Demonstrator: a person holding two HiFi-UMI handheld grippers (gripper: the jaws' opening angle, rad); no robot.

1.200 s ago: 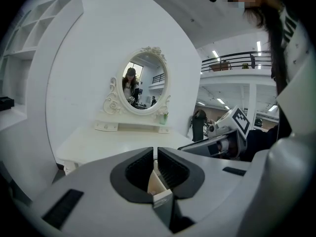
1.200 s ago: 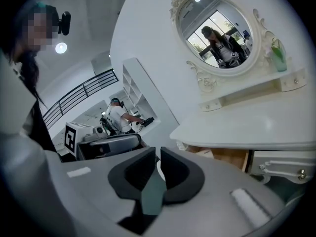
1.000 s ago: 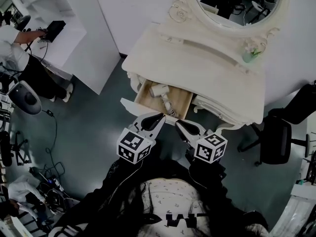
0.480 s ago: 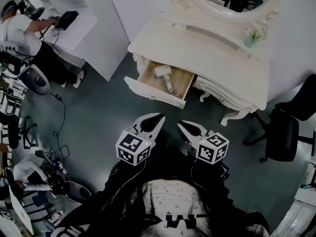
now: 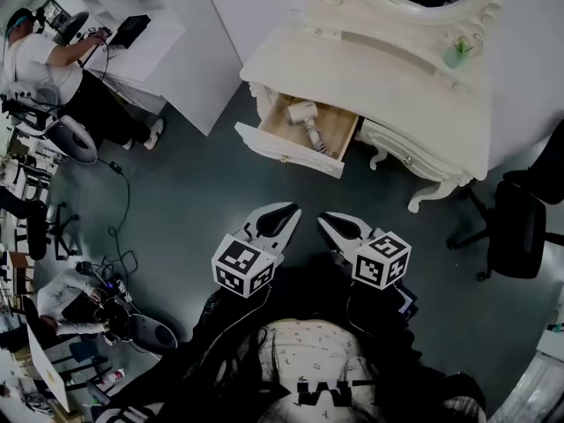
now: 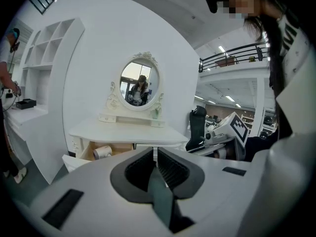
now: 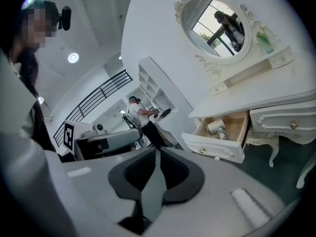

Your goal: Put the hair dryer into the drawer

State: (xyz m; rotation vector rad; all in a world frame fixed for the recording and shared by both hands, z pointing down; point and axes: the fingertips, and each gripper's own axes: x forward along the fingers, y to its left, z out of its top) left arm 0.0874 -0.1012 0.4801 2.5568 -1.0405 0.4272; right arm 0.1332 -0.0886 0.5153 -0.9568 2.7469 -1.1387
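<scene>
The white hair dryer (image 5: pixel 307 120) lies inside the open wooden drawer (image 5: pixel 291 151) of the cream dressing table (image 5: pixel 379 69), far ahead of both grippers. My left gripper (image 5: pixel 290 210) and right gripper (image 5: pixel 323 219) hang side by side over the dark floor, well short of the drawer, both shut and empty. In the left gripper view the hair dryer (image 6: pixel 102 152) shows in the drawer (image 6: pixel 74 162) past the left gripper (image 6: pixel 154 154). From the right gripper (image 7: pixel 157 154), the right gripper view shows the hair dryer (image 7: pixel 216 127) behind the drawer front (image 7: pixel 215 149).
A person (image 5: pixel 40 60) works at a white desk at the far left. A black office chair (image 5: pixel 520 227) stands right of the table. Cables (image 5: pixel 115 236) run over the floor at left. A small green vase (image 5: pixel 456 54) sits on the tabletop under the oval mirror (image 6: pixel 140 83).
Both grippers have drawn back from the dressing table together. The open drawer with the hair dryer now lies much farther from their tips. The jaws stay shut.
</scene>
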